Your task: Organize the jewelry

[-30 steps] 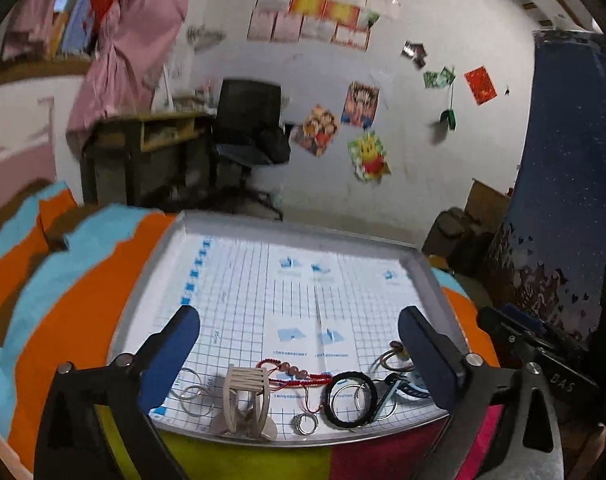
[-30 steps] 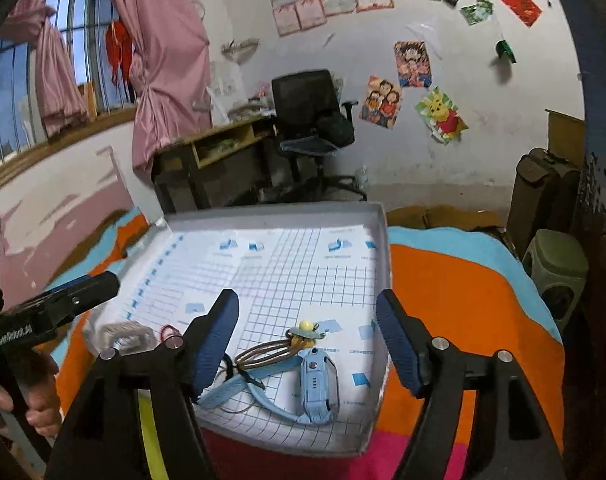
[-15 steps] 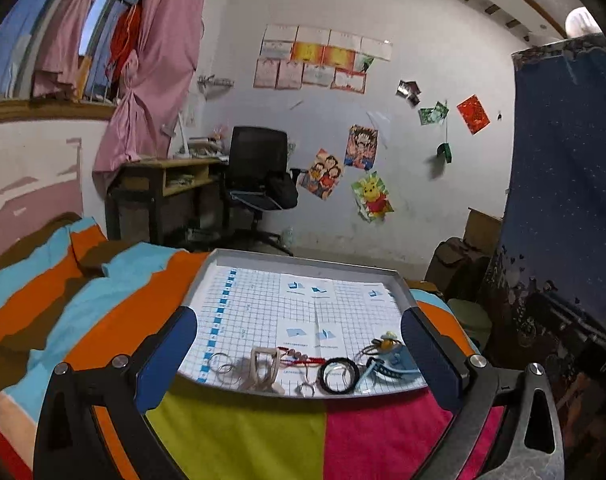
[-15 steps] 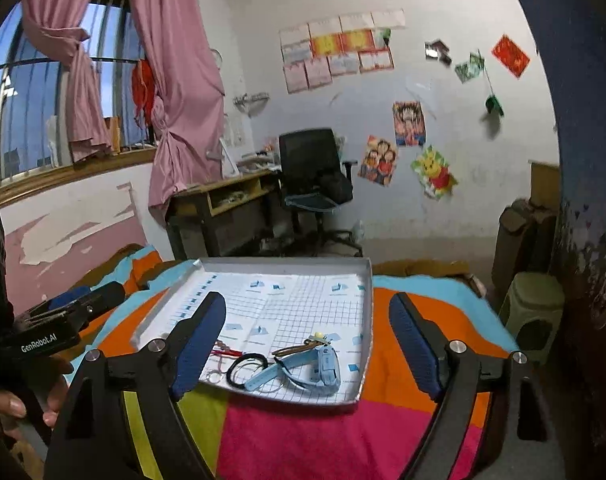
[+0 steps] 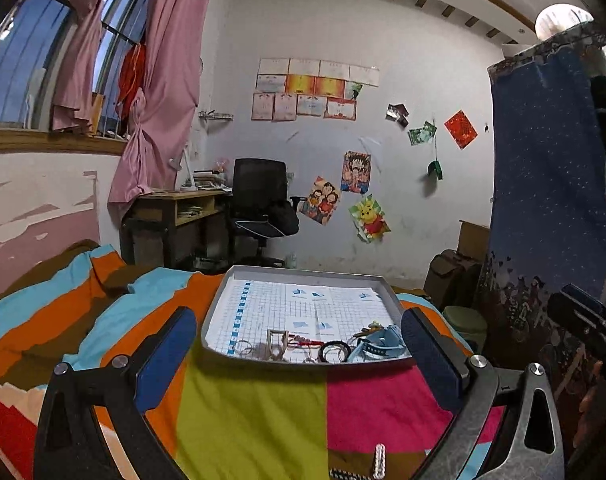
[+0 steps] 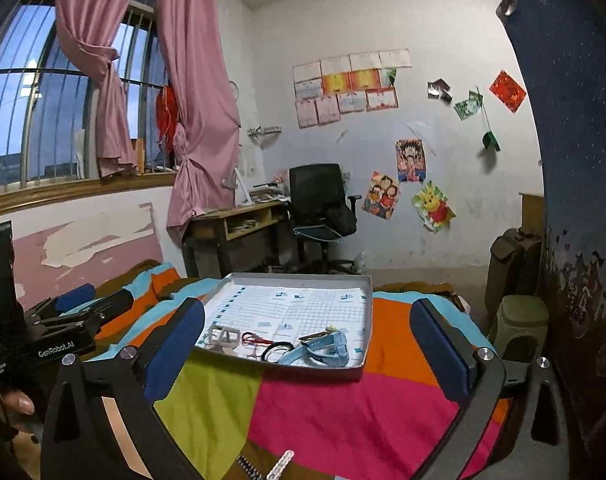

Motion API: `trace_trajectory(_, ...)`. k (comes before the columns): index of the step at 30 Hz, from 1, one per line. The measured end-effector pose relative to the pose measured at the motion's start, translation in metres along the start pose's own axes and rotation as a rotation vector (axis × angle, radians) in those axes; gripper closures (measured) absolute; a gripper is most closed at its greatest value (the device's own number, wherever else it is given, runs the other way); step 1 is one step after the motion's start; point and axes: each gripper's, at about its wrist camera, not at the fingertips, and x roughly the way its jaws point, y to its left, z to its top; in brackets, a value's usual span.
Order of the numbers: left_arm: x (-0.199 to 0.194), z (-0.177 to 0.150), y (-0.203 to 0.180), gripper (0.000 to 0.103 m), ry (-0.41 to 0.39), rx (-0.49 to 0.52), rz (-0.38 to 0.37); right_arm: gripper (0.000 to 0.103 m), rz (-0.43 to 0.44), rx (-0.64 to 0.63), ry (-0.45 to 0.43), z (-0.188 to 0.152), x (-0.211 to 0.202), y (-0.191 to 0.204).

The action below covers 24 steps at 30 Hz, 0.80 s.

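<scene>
The left gripper (image 5: pixel 299 344) stands well back from the tray (image 5: pixel 387 288), jaws wide apart with nothing between them. The right gripper (image 6: pixel 307 336) is equally withdrawn; its jaws are opening, also with nothing between them.

The jewelry lies in a row along the tray's near edge on the gridded sheet. Left to right in the left wrist view: wire rings (image 5: pixel 242 347), a pale clip-like piece (image 5: pixel 276 345), a red beaded cord (image 5: pixel 303 340), a black bangle (image 5: pixel 335 350) and a blue watch (image 5: pixel 377 346) with bronze-coloured rings beside it.

Procedure, as judged from this layout: the pieces look already lined up, so the step in hand is probably the withdrawal or a fresh approach. For any further pick, approach low over the near rim and take one piece at a time, since the cord, bangle and watch strap lie touching or overlapping and may drag each other.

Surroundings: the tray rests on a striped bedspread (image 5: pixel 255 412), a soft base that may tilt it under pressure. A beaded strap (image 6: pixel 281 464) lies on the bed just before the right gripper, outside the tray. A desk (image 5: pixel 175 208) and an office chair (image 5: pixel 259 200) stand behind, clear of the work
</scene>
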Motion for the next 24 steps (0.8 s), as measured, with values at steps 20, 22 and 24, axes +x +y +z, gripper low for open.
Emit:
trace_trajectory(20,-0.079,-0.058,0.012,0.0,0.004,-0.035,0.021,0.001,-0.043,-0.075,-0.019,-0.059,-0.106,0.028)
trace_trajectory(22,-0.084,-0.065,0.015,0.0,0.015,-0.034,0.027,0.001,-0.05,-0.073,-0.022,-0.064,-0.114,0.032)
trace_trajectory(24,-0.09,-0.072,0.018,0.0,0.022,-0.038,0.032,0.001,-0.057,-0.073,-0.022,-0.071,-0.121,0.034)
